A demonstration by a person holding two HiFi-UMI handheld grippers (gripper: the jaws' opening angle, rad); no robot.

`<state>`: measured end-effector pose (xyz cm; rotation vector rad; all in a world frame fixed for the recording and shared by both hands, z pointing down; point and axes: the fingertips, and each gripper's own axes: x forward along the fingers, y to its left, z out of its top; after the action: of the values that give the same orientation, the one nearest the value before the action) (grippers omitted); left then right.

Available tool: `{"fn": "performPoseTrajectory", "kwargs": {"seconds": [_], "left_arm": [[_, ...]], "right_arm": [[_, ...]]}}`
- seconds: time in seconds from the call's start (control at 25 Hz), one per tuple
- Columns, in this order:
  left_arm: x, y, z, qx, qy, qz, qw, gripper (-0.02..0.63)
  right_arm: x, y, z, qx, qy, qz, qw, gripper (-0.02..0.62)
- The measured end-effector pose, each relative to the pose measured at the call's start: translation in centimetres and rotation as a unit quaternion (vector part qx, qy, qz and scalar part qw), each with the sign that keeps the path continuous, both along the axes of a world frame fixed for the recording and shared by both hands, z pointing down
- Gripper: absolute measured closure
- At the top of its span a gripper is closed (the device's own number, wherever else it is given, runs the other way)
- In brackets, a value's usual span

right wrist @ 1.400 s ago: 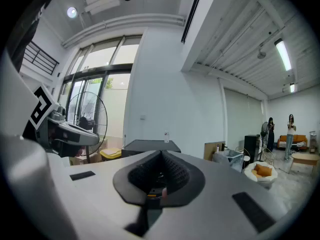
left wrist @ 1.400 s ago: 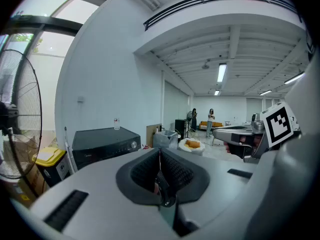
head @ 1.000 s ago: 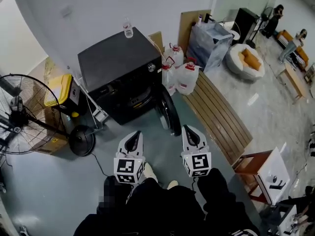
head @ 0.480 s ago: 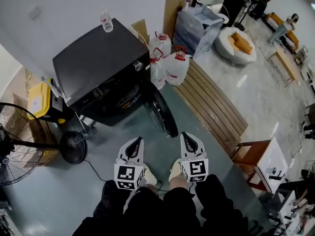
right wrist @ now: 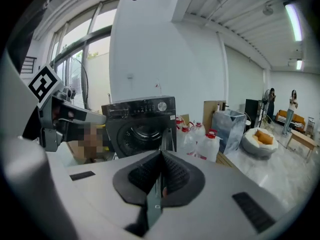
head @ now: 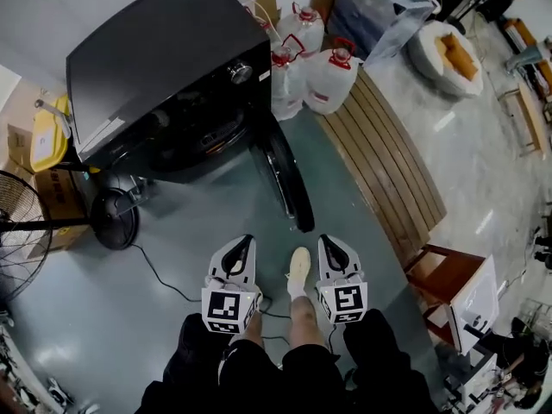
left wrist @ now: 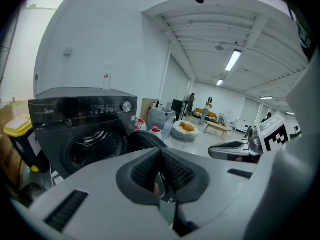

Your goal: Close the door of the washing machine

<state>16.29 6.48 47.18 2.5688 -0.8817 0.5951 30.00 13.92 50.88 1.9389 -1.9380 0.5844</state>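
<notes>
The black washing machine (head: 164, 50) stands at the upper left of the head view. Its round door (head: 285, 175) hangs open, swung out toward me edge-on, and leaves the drum opening (head: 200, 136) bare. My left gripper (head: 244, 241) and right gripper (head: 328, 241) are held side by side below the door, apart from it. Both are shut with nothing between the pads. The left gripper view looks over its own jaws (left wrist: 159, 156) at the machine (left wrist: 85, 129) and door (left wrist: 147, 140). In the right gripper view the door edge (right wrist: 169, 136) stands straight beyond the jaws (right wrist: 161, 156).
Water jugs (head: 332, 76) crowd the machine's right side, beside a slatted wooden bench (head: 388, 162). A floor fan's base (head: 115, 218) and a yellow-lidded bin (head: 47, 136) sit left of it. A cable (head: 159, 274) crosses the floor. The person's foot (head: 298, 270) shows between the grippers.
The machine and its open door have come nearer and fill more of the head view. Both grippers have sunk toward the floor, still shut. A foot has stepped forward between them.
</notes>
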Motion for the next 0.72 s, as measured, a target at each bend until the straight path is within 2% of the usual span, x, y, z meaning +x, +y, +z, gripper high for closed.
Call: {"fn": "performPoseTrajectory", "kwargs": {"seconds": [0.4,0.68,0.72], "left_arm": [[0.4,1.1,10.9,-0.045,-0.021,-0.026,0.9984,0.58],[0.0,2.0,14.6,-0.057,-0.028,-0.03,0.9975,0.58],[-0.1,1.9,15.1,-0.057,-0.028,-0.03,0.9975,0.58]], "right_arm": [[1.1,-0.1,11.0,-0.04,-0.009,-0.028,0.999,0.578],[1.7,0.2,15.4,-0.056,-0.007,-0.031,0.998,0.574],[1.5,0.1,16.0,-0.059,-0.013,-0.036,0.998,0.47]]}}
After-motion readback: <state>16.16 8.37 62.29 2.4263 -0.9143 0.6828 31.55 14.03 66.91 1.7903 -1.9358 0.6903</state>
